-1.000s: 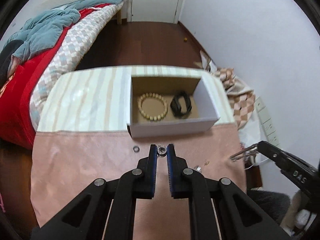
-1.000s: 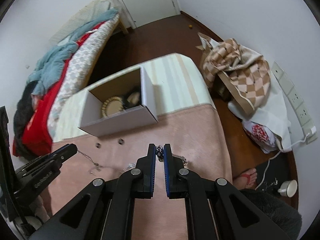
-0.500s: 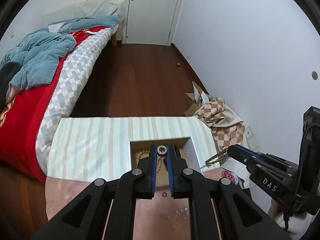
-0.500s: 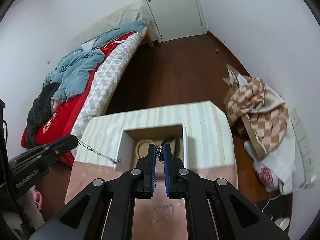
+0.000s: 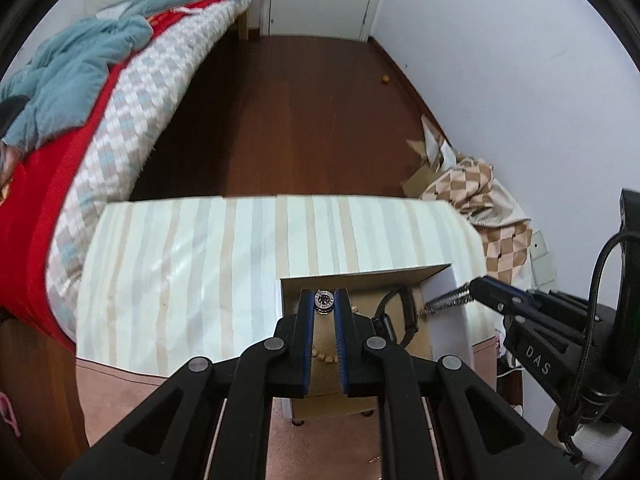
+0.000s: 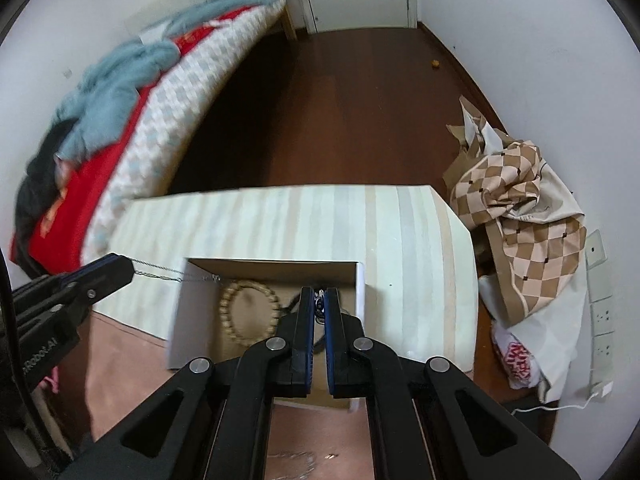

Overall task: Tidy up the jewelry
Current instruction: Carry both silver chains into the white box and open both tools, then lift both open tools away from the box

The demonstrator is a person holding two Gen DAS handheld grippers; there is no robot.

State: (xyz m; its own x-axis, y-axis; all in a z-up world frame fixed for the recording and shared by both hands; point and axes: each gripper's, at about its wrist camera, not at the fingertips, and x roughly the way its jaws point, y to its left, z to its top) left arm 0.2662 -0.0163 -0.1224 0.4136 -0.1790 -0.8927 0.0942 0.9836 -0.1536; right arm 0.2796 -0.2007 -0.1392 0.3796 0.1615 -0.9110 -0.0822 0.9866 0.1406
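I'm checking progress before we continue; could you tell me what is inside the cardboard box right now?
Inside the cardboard box lie a beige bead bracelet and a black band. The gripper fingers cover the box's near part, so anything there is hidden.

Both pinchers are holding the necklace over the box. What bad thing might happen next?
The chain stretches from the left gripper across the box wall to the right gripper, so if only one lets go, it may drape over the edge rather than drop inside. It might also land on the bead bracelet and tangle.
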